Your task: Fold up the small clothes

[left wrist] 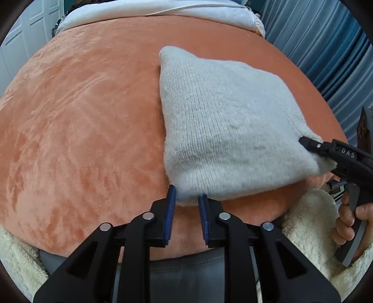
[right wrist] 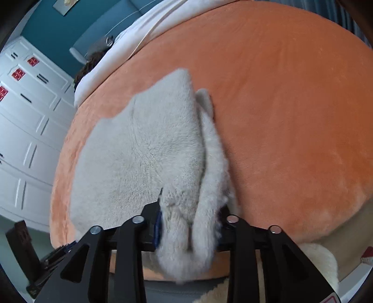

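A light grey knitted garment (left wrist: 223,121) lies folded into a rough square on the orange plush bed cover (left wrist: 81,128). Its near left corner sits between the blue pads of my left gripper (left wrist: 187,193), which close narrowly on that edge. My right gripper (left wrist: 312,151) is clamped on the garment's right corner, a hand (left wrist: 349,216) holding its handle. In the right wrist view the garment (right wrist: 139,158) bunches thickly between the fingers of my right gripper (right wrist: 191,202), whose right finger is buried in the fabric. A folded edge rises along the garment's right side.
White bedding (left wrist: 163,9) lies across the far end of the bed. Blue curtains (left wrist: 326,46) hang at the right. White wardrobe doors (right wrist: 28,128) stand at the left, with dark objects (right wrist: 23,240) on the floor below. A cream fleece sleeve (left wrist: 307,216) is near the bed's front edge.
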Action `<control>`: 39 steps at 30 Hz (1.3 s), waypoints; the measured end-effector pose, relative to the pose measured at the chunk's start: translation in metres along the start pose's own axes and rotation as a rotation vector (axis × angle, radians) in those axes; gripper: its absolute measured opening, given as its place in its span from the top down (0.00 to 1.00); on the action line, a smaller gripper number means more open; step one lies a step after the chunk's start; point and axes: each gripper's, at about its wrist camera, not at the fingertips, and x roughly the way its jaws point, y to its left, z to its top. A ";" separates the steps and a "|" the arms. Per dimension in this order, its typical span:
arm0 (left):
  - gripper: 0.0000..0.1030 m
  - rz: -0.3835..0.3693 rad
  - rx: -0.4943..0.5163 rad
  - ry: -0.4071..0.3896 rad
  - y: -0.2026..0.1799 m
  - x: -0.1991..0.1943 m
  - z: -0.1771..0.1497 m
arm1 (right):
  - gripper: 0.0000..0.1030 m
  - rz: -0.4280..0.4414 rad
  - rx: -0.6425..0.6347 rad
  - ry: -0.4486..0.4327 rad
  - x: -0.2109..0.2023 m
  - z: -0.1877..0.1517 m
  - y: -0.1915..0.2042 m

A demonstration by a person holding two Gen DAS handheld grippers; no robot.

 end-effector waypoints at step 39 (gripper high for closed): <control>0.24 0.147 -0.092 -0.095 0.022 -0.054 0.007 | 0.40 -0.114 -0.149 -0.076 -0.019 0.036 0.039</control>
